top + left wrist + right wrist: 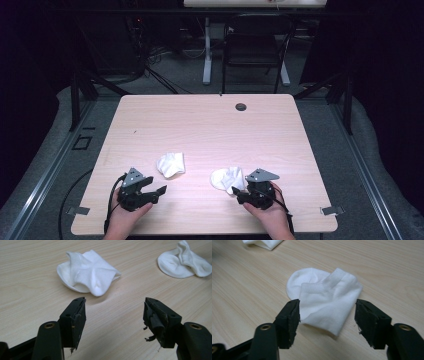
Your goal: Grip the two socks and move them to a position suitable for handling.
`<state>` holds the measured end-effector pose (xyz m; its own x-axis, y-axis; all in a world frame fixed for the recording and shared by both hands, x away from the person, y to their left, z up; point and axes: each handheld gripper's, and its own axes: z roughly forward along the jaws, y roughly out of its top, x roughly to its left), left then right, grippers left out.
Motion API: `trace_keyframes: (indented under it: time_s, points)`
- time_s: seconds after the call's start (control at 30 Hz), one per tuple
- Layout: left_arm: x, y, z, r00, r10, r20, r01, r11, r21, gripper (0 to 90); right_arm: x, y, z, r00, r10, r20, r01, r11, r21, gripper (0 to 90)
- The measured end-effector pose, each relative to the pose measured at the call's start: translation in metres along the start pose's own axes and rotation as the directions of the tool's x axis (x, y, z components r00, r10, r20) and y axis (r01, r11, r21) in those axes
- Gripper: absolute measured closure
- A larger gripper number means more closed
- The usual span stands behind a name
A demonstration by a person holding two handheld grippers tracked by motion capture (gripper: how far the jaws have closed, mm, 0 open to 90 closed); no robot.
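two white socks lie crumpled on the counter, well apart. the right sock sits just ahead of the right gripper, its near edge between spread fingers, seemingly lined up for a pinch. the left sock lies beyond the left gripper, fingers spread, nothing between.

Lab or recording studio, not a home: a light wood-grain table with a cable grommet stands alone at centre frame, ringed by black metal framing at left and right with dark curtaining behind. Upper centre of the frame has a black folding chair and a white desk leg on grey carpet, with loose cables running across the floor at upper left. Aluminium rails line the floor on both sides of the table.
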<state>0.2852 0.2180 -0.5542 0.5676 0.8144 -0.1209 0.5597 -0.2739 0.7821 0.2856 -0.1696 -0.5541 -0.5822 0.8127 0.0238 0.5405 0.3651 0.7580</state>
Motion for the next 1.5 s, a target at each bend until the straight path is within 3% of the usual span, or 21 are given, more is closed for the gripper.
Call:
trace_keyframes:
  time_s: [0.2, 0.4, 0.6, 0.83, 0.9, 1.1, 1.37, 1.5]
  points:
    - [0.001, 0.0, 0.0, 0.9998, -0.016, 0.01, 0.016, 0.9998, -0.01, 40.3, -0.007, 0.01, 0.007, 0.9982, 0.06, 0.008, -0.06, 0.998, 0.009, 58.6]
    - [0.001, -0.001, 0.0, 0.9997, -0.021, 0.015, 0.021, 0.9997, -0.013, 42.1, -0.011, 0.013, 0.02, 0.9979, 0.054, 0.036, -0.054, 0.998, 0.008, 72.5]
    - [-0.001, 0.0, 0.002, 0.9996, -0.01, 0.026, 0.01, 1.0, 0.001, 42.0, -0.012, 0.014, 0.028, 0.9975, 0.064, 0.03, -0.065, 0.998, 0.015, 75.2]
    - [-0.002, 0.0, 0.004, 0.9995, 0.006, 0.032, -0.007, 0.9998, 0.016, 44.4, -0.01, 0.009, 0.036, 0.999, 0.041, 0.018, -0.042, 0.998, 0.047, 76.4]
    - [-0.002, 0.0, 0.005, 0.9996, 0.005, 0.029, -0.006, 0.9999, 0.016, 45.6, -0.007, 0.006, 0.039, 0.9997, 0.012, 0.021, -0.014, 0.997, 0.072, 76.9]
    - [0.002, 0.005, 0.008, 0.9999, -0.006, 0.008, 0.006, 1.0, 0.004, 47.3, -0.002, 0.004, 0.039, 1.0, -0.001, -0.004, 0.001, 0.998, 0.07, 77.5]
    - [0.01, 0.026, 0.016, 0.9992, -0.039, -0.011, 0.039, 0.999, -0.023, 56.2, 0.012, 0.003, 0.037, 0.9982, -0.036, -0.049, 0.041, 0.995, 0.089, 76.8]
    - [0.015, 0.037, 0.029, 0.9987, -0.037, -0.036, 0.037, 0.9992, -0.017, 60.6, 0.02, 0.003, 0.036, 0.9962, -0.05, -0.072, 0.057, 0.994, 0.096, 77.0]
